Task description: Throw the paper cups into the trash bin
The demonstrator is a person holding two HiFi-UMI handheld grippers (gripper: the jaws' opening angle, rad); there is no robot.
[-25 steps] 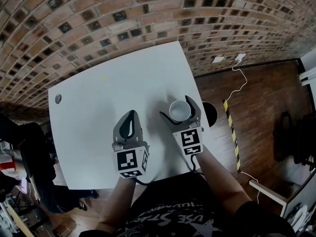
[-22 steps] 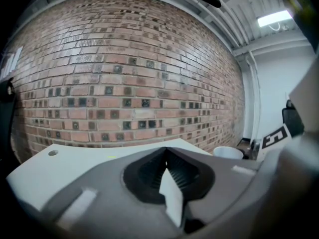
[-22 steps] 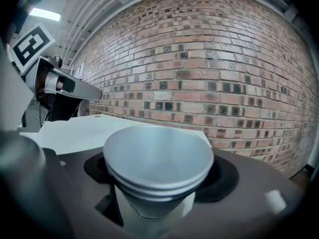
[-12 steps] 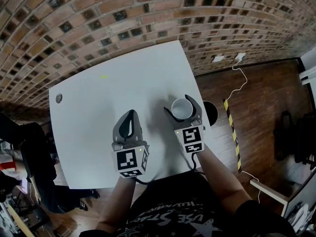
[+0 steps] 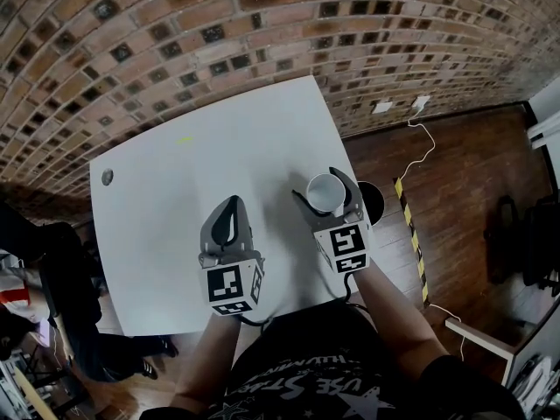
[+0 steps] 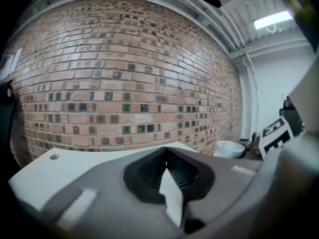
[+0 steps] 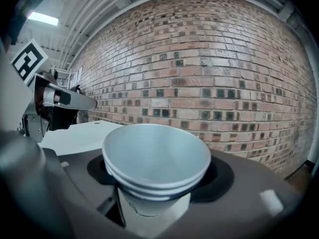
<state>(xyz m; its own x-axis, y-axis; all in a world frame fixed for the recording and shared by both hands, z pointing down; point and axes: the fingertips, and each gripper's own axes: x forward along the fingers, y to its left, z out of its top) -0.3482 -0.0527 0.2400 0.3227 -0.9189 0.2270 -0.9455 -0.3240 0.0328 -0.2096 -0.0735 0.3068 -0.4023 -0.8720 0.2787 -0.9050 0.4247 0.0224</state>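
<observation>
A stack of white paper cups (image 5: 325, 193) stands upright between the jaws of my right gripper (image 5: 320, 189), near the right edge of the white table (image 5: 175, 191). These jaws have just been closing and now press on the stack. In the right gripper view the cups (image 7: 155, 158) fill the space between the jaws of the right gripper (image 7: 157, 176). A dark round trash bin (image 5: 374, 201) shows just beyond the table's right edge. My left gripper (image 5: 231, 203) is shut and holds nothing, low over the table's front middle. From the left gripper (image 6: 165, 152) the cups (image 6: 229, 148) appear at the right.
A brick wall (image 5: 219, 33) runs along the far side of the table. A small grey round thing (image 5: 107, 177) sits at the table's left edge. On the wooden floor at the right lie a white cable (image 5: 424, 147) and a yellow-black striped strip (image 5: 408, 230).
The right gripper's jaws have closed onto the cups. Gripper and cups have risen a little and shifted slightly to the right. The left gripper has not moved.
</observation>
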